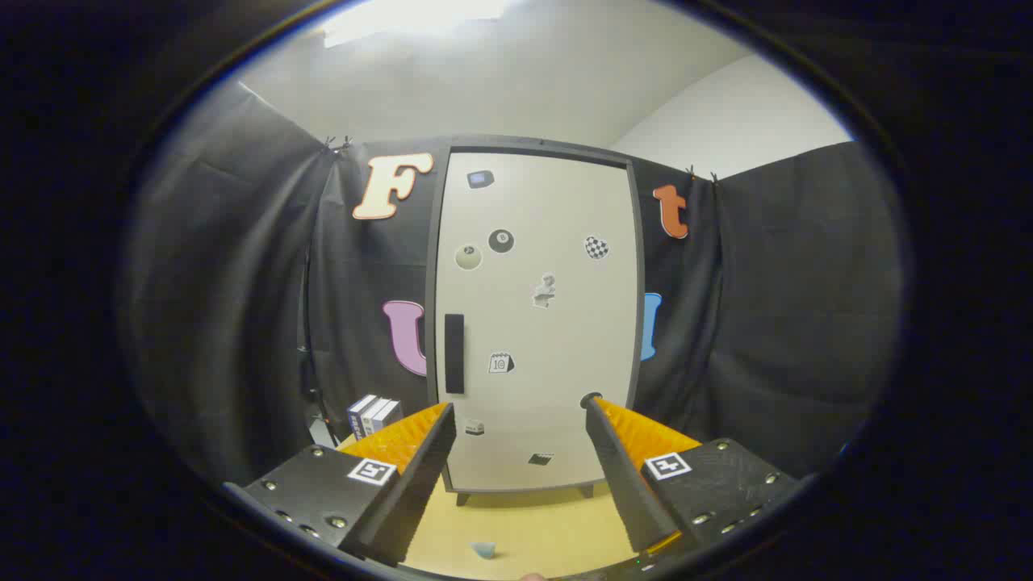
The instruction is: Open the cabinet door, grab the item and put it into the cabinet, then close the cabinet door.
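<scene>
A tall cabinet with a dark frame stands straight ahead on the tabletop. Its pale door (537, 323) is closed and carries several small stickers. A dark vertical handle (454, 353) sits on the door's left side, just above my left fingertip. My gripper (520, 415) is open, with nothing between its fingers, and it points at the lower part of the door from a short way off. A small box-like item (373, 415) with dark and white sides stands on the table left of the cabinet, beyond my left finger.
The yellowish wooden table (529, 524) runs from under my fingers to the cabinet's feet. A small pale blue-grey object (483, 549) lies on it between my fingers, close to me. Black cloth walls close in the left, right and back.
</scene>
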### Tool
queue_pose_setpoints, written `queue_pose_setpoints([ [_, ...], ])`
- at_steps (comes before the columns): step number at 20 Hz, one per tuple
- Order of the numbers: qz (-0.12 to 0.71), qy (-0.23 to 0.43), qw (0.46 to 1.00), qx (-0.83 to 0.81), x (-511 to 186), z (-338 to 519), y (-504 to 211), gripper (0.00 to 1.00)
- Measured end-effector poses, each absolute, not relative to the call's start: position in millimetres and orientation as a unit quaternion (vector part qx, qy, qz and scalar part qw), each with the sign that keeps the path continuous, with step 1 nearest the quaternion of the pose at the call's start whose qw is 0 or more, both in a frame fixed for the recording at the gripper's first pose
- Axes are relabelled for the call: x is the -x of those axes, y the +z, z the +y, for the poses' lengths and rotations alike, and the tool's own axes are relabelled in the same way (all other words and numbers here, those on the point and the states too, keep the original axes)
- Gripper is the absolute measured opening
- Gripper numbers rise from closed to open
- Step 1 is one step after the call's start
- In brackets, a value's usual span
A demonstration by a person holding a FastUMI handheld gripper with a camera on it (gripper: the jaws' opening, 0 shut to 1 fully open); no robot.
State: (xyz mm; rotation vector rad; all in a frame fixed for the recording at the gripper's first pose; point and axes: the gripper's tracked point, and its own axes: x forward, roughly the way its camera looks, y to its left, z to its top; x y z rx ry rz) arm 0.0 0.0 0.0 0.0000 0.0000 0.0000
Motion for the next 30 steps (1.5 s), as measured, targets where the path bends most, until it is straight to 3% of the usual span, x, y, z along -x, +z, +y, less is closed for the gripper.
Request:
queue_pose_setpoints([
  [20, 0.01, 0.002, 1.0, 0.005, -13.2, 4.2, 2.3, 0.96],
  [30, 0.017, 0.026, 0.999, 0.009, -64.8, 32.4, -10.1, 0.96],
])
